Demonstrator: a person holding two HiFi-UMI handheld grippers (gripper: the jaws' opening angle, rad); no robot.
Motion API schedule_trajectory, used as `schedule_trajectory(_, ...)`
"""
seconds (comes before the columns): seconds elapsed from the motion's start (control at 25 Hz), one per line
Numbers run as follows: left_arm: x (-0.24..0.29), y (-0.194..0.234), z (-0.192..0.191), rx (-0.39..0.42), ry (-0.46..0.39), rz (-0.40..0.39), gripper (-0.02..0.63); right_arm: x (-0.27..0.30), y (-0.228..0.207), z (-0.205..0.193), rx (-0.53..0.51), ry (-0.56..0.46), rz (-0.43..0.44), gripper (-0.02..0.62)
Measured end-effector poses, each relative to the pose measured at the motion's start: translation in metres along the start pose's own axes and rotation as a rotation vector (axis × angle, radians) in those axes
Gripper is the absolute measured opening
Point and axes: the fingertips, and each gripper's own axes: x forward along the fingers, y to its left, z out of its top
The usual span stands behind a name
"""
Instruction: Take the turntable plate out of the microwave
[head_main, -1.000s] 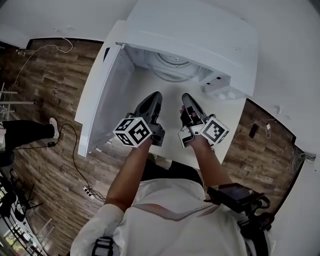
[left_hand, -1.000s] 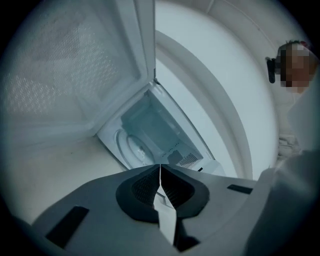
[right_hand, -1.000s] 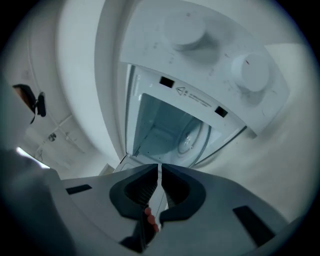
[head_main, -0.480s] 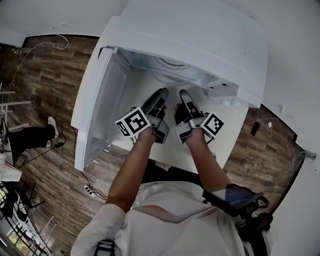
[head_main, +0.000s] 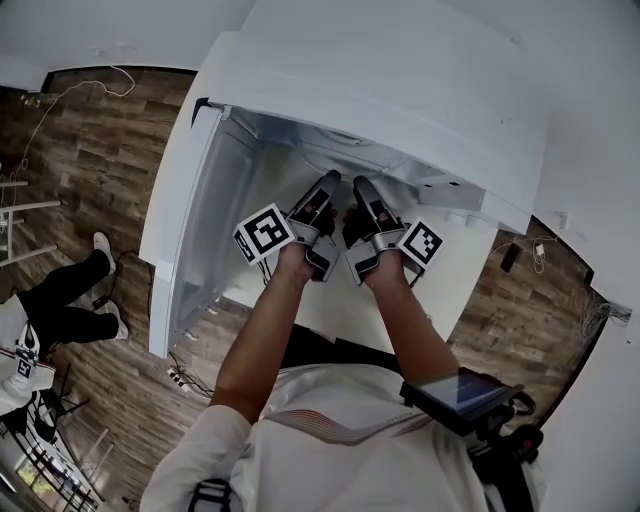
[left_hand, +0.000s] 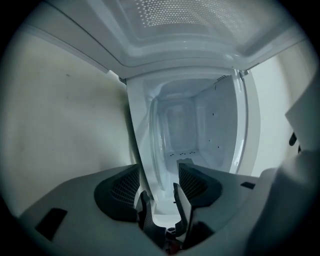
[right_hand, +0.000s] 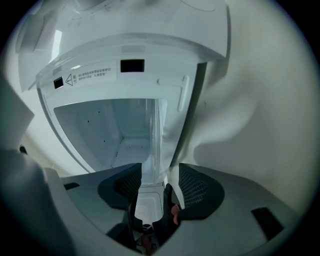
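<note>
Both grippers have advanced to the mouth of the boxy white microwave, and their jaws have just been opening. On the left gripper and the right gripper the ribbed dark pads stand spread and press on nothing. The clear round glass turntable plate lies on the smooth cavity floor, with its thin rim in line with each gap. The flat white door stands open.
</note>
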Motion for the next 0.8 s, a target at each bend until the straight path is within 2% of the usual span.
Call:
schedule_trajectory(0.2,0.008,0.007,0.004,-0.078,0.007,-0.037,0.239,0.008,-0.005,0.004,0.007,-0.015,0.005,0.212)
schedule_trajectory(0.36,0.003,0.004,-0.009,-0.100,0.019,-0.087,0.235,-0.003,-0.008,-0.001,0.032,-0.013,0.038,0.212)
schedule_trajectory(0.6,0.024,0.011,0.015,-0.153,0.028,-0.078,0.195,0.029,-0.007,0.011,0.056,-0.018,0.044,0.212)
schedule_trajectory(0.8,0.026,0.016,0.019,-0.147,0.039,-0.075,0.157,0.033,-0.003,0.012,0.087,-0.009,0.098,0.206)
